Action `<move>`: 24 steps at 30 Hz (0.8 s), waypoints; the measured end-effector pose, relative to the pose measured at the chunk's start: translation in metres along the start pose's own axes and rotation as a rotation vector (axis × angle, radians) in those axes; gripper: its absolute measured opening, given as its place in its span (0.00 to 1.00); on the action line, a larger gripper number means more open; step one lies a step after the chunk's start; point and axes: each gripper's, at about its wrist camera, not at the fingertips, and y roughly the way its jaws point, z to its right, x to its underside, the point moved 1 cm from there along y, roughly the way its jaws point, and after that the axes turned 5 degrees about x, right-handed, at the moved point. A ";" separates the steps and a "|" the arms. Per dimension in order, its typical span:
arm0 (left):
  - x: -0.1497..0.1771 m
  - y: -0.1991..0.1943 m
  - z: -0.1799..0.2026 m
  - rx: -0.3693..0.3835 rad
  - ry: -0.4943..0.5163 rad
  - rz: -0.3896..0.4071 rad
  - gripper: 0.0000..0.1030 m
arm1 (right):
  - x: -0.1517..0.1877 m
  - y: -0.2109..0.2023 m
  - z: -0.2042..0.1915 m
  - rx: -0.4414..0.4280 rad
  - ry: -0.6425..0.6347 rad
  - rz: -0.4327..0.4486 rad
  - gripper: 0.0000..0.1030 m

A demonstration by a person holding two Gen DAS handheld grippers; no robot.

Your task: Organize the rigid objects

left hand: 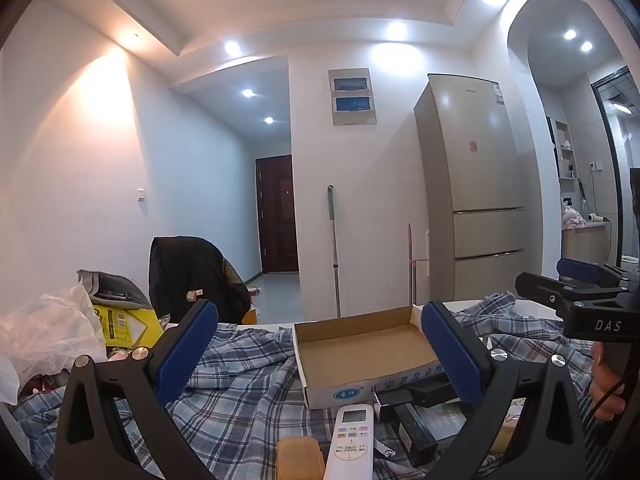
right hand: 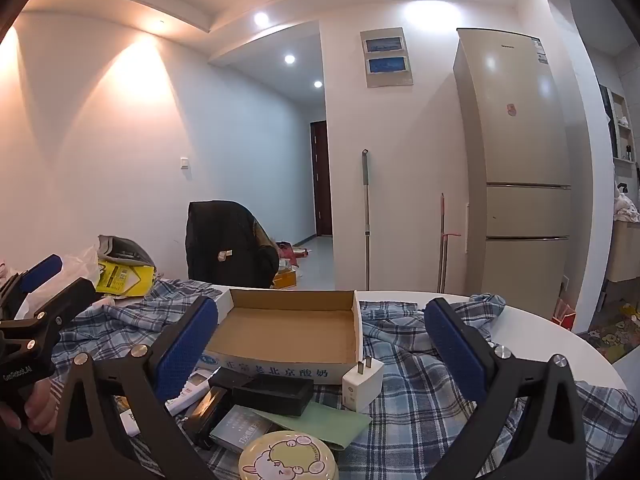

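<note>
Both the left gripper (left hand: 319, 354) and right gripper (right hand: 321, 346) hover with jaws wide apart, empty, probably ready for a first pick. Cardboard box (right hand: 288, 330) open at centre of tabletop, empty. White remote (left hand: 352, 438) just near of box, long axis pointing near to far.

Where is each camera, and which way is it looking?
Left wrist: on the left gripper, facing level over the box toward the fridge; a hand with the right gripper shows at right.
Right wrist: on the right gripper, tipped slightly down at the box and charger; the left gripper shows at left.
Both show box, fridge and remote.
</note>
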 end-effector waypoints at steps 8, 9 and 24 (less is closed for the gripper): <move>-0.001 -0.002 -0.001 0.002 0.000 0.007 1.00 | 0.001 0.002 0.001 0.001 0.003 -0.004 1.00; -0.001 -0.002 -0.001 0.004 0.001 0.007 1.00 | 0.001 0.001 0.001 0.001 0.003 -0.004 1.00; 0.009 0.025 -0.016 -0.045 -0.076 -0.113 1.00 | 0.005 0.012 0.005 -0.013 0.026 -0.055 1.00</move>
